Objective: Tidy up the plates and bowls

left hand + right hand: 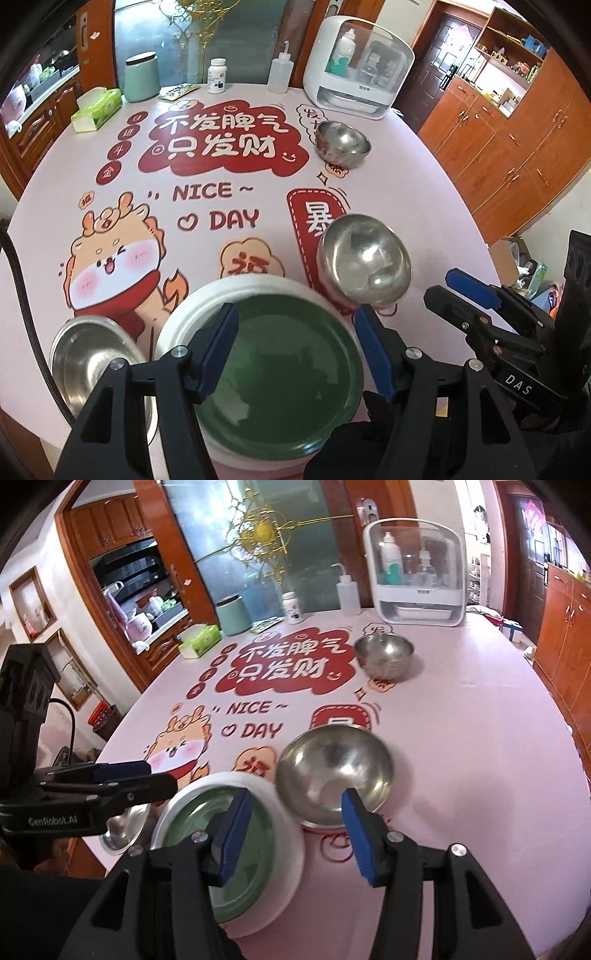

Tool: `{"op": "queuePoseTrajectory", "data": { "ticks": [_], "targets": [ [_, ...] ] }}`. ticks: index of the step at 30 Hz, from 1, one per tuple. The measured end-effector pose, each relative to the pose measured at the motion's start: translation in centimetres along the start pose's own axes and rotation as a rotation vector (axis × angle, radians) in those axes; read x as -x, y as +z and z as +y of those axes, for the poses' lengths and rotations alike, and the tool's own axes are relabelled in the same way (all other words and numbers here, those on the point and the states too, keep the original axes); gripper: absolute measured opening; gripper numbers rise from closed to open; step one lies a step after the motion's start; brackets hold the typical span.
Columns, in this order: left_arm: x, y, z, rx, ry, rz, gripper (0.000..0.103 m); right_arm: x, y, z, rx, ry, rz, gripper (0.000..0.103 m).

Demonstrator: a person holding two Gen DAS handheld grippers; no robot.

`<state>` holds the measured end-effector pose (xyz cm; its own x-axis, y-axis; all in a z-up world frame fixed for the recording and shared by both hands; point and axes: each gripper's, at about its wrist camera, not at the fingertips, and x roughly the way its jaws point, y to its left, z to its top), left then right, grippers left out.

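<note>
On the pink printed tabletop [424, 177] a green plate [280, 373] sits nested in a white plate [184, 314], with a steel bowl [364, 258] just beside it on one side, a shallow steel dish [85, 350] on the other, and a second steel bowl [341, 142] well apart near the white cabinet [356, 66]. The left gripper [295, 350] hangs over the green plate, jaws apart and holding nothing. The right gripper [291, 830] hovers between the plates and the near bowl, jaws likewise apart and empty.

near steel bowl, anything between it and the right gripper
Nothing visible. The right gripper hangs open just short of the near steel bowl, with only bare tablecloth between them; the green plate lies off to its left.
</note>
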<state>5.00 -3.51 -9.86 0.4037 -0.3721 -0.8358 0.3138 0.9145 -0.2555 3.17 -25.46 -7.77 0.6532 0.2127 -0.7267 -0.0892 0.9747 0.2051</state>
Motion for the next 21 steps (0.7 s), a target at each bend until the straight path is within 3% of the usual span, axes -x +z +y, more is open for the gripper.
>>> {"op": "queuePoseTrajectory", "data": {
  "ticks": [4,9,21],
  "targets": [
    [-0.9,1.1,-0.6,0.009,0.014,0.004,0.065,-1.1,0.6,-1.6,-0.029,-0.007,0.025,0.058],
    [-2.6,2.1,-1.3,0.013,-0.008,0.007,0.065,-2.6,0.8,-3.4,-0.078,0.018,0.062,0.058],
    [-7.5,3.3,-3.3,-0.026,0.026,0.089,0.065,-5.5,0.7,-6.1,-0.144,0.027,0.170,0.058]
  ]
}}
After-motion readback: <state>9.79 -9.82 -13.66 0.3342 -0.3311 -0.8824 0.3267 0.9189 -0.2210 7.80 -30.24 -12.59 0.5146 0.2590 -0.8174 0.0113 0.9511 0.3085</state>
